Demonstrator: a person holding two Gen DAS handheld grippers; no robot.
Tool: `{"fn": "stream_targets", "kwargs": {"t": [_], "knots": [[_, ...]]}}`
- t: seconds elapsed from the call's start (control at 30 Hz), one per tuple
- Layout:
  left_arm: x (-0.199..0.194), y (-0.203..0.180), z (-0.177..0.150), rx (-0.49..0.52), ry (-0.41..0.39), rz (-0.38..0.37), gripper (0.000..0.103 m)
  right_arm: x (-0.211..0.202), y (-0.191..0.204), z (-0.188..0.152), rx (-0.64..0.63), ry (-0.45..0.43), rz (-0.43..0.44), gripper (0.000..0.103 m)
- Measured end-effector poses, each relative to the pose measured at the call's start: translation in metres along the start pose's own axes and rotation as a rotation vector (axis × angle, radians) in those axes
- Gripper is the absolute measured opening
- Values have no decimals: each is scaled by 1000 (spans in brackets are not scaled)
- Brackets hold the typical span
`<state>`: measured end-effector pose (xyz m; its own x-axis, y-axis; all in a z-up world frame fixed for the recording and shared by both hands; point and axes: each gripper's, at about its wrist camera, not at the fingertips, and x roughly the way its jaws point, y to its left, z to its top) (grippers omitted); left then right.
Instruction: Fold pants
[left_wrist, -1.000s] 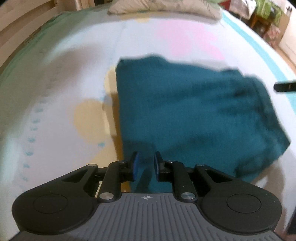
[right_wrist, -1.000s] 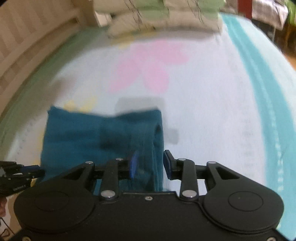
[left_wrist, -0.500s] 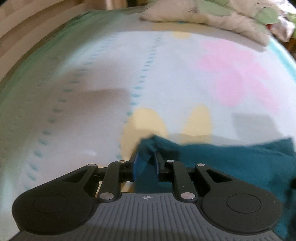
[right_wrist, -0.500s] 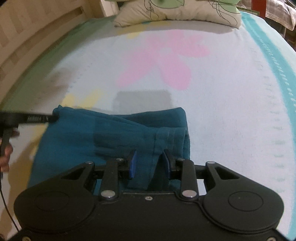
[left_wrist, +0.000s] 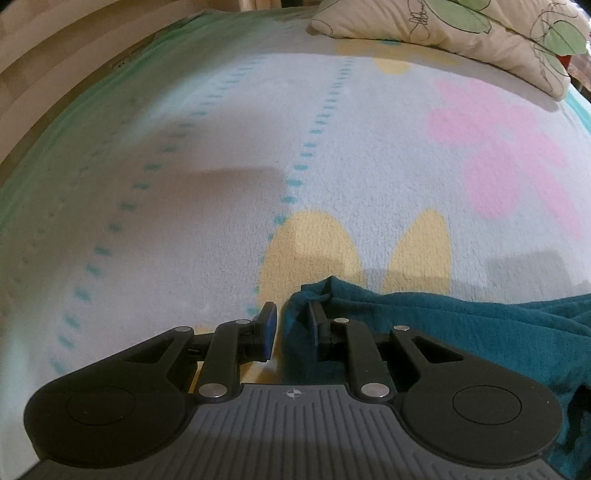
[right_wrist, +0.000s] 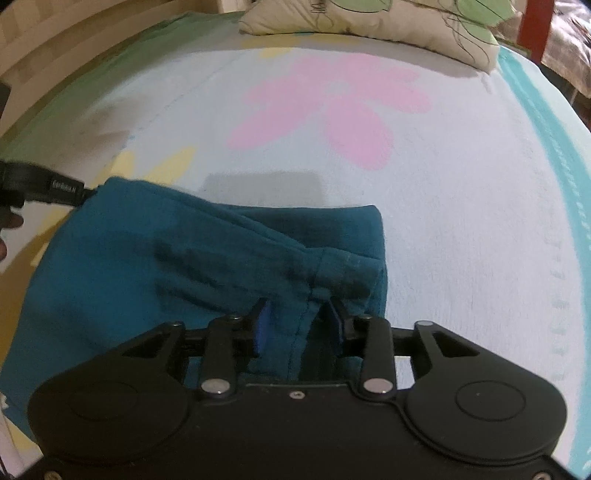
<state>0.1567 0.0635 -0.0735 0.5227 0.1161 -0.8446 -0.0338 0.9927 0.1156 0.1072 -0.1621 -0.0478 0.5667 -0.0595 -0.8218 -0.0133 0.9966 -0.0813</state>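
the teal pants (right_wrist: 177, 258) lie folded on the flowered bedspread (right_wrist: 461, 184). the left gripper (left_wrist: 291, 325) has a bunched corner of the cloth between its fingers, against the right-hand pad; whether it is pinched i cannot tell. the right gripper (right_wrist: 299, 325) straddles the hem fold, its jaws just widened, pads clear of the cloth. a pillow (left_wrist: 461, 29) lies well beyond the fingertips.

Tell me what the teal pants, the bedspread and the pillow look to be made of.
Pants: soft woven fabric, likely cotton, matte; it creases and shows a stitched hem.
Bedspread: fleece or plush by its fuzzy, napped surface, printed with pastel flowers and dashes.
Pillow: smooth cream cloth case with a leaf print, puffy; the filling can't be told.
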Motion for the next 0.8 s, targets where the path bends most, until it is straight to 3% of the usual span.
{"fn": "stream_targets", "kwargs": {"t": [0.33,0.6,0.8], "knots": [[-2,-2,0,15,-5,12,18,5,18,-3,-87,-7,-33,64],[-43,47,-14,-200,-57,-108,20,2,17,-11,-104,-38,-5,72],[-58,58,-50,-131,-44,-79,25,0,16,-17,-111,-60,3,73]]}}
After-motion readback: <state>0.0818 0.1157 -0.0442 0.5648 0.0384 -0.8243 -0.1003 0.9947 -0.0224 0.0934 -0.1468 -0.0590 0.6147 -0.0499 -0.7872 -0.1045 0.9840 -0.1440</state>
